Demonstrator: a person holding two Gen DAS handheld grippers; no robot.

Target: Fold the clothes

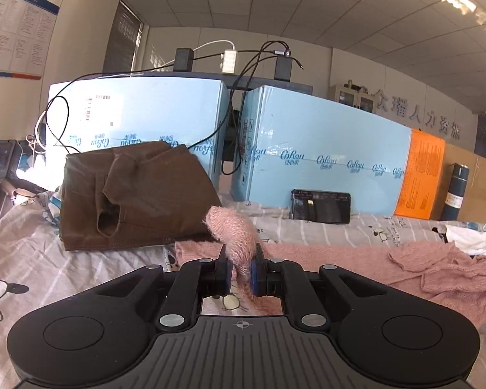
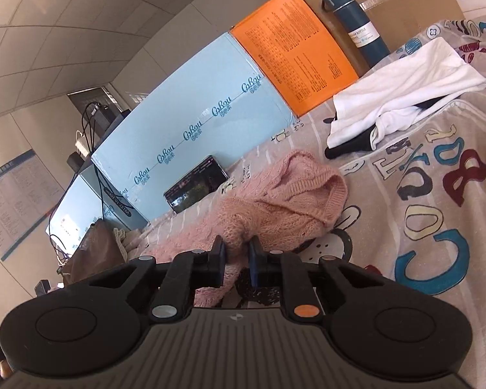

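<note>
Each tool, left (image 1: 239,270) and right (image 2: 236,259), pinches the pink sweater (image 2: 275,201) lying mid-bed sheet (image 2: 405,214); both should lift together, keep it flat and avoid the white shirt (image 2: 401,94)

My left tongs (image 1: 240,269) and right tongs (image 2: 236,259) are showing black bodies, blue pads, silver screws; one orange button.

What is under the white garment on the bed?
A dark piece of clothing sticks out beneath the white garment, both lying on the patterned sheet. How far it extends underneath is covered.
</note>
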